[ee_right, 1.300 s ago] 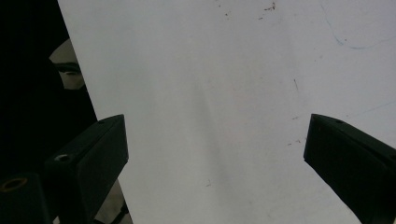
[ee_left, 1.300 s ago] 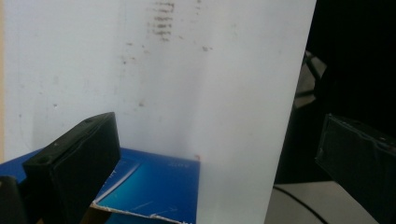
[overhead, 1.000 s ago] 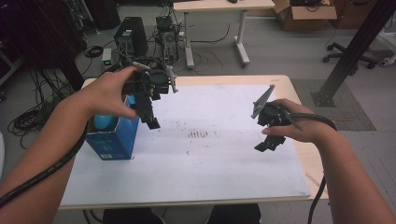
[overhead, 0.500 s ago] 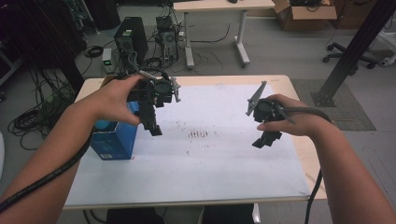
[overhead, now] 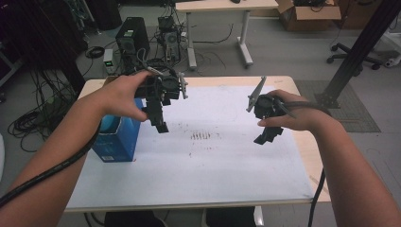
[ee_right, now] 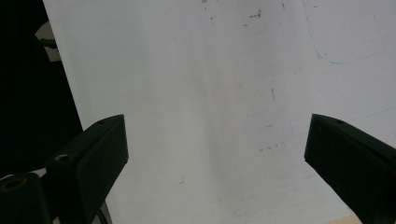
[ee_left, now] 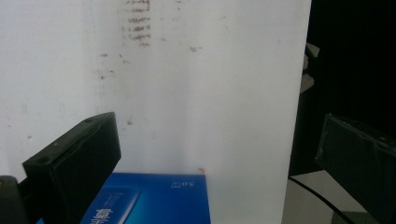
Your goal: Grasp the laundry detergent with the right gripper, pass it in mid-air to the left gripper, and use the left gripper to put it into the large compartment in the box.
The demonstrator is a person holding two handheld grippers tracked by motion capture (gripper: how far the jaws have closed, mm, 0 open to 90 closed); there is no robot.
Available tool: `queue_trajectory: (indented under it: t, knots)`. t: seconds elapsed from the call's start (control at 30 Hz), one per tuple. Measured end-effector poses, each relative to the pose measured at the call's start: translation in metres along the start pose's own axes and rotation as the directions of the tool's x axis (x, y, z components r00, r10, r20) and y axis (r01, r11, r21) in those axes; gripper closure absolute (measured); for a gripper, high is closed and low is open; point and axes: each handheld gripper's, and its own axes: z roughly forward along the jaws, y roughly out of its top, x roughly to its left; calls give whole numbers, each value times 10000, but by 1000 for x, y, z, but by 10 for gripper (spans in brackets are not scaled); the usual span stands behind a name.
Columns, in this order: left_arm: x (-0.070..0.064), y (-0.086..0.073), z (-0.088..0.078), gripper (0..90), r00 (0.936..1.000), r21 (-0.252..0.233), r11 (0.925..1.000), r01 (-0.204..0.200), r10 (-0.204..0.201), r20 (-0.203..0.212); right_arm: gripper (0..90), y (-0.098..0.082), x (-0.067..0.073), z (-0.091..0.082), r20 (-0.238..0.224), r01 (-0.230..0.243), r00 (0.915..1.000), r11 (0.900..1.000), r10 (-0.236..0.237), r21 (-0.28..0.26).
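Observation:
A blue box (overhead: 118, 142) stands on the left part of the white sheet (overhead: 213, 161) that covers the table. My left gripper (overhead: 161, 125) hangs in the air just right of the box's top and points down. In the left gripper view, my left gripper (ee_left: 219, 140) is open with nothing between the jaws, and the blue box (ee_left: 154, 200) lies below them. My right gripper (overhead: 267, 137) hovers over the right half of the sheet. My right gripper (ee_right: 217, 135) stands wide open over bare white sheet.
A patch of dark smudges (overhead: 203, 136) marks the middle of the sheet. The wooden table edge (overhead: 307, 142) shows at the right. Beyond the far edge are computer cases (overhead: 130, 40), cables, another desk (overhead: 217, 7) and a black post (overhead: 359, 52).
My left gripper has drifted a little to the right, off the box's top. My right gripper has shifted slightly left and up. Both stay open.

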Motion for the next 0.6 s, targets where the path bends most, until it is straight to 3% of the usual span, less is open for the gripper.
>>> queue_trajectory:
  t: [0.3, 0.6]
  knots:
    - [-4, -4, -1, 2, 9999, 121, 9999, 122, -121, -42, 63, -1, 3, -2, 69, -61, 10000, 9999, 60, 132]
    - [-7, -8, -4, 1, 9999, -253, 9996, 140, -141, -2, 61, 0, 6, -3, 73, -56, 10000, 9999, 56, 85]
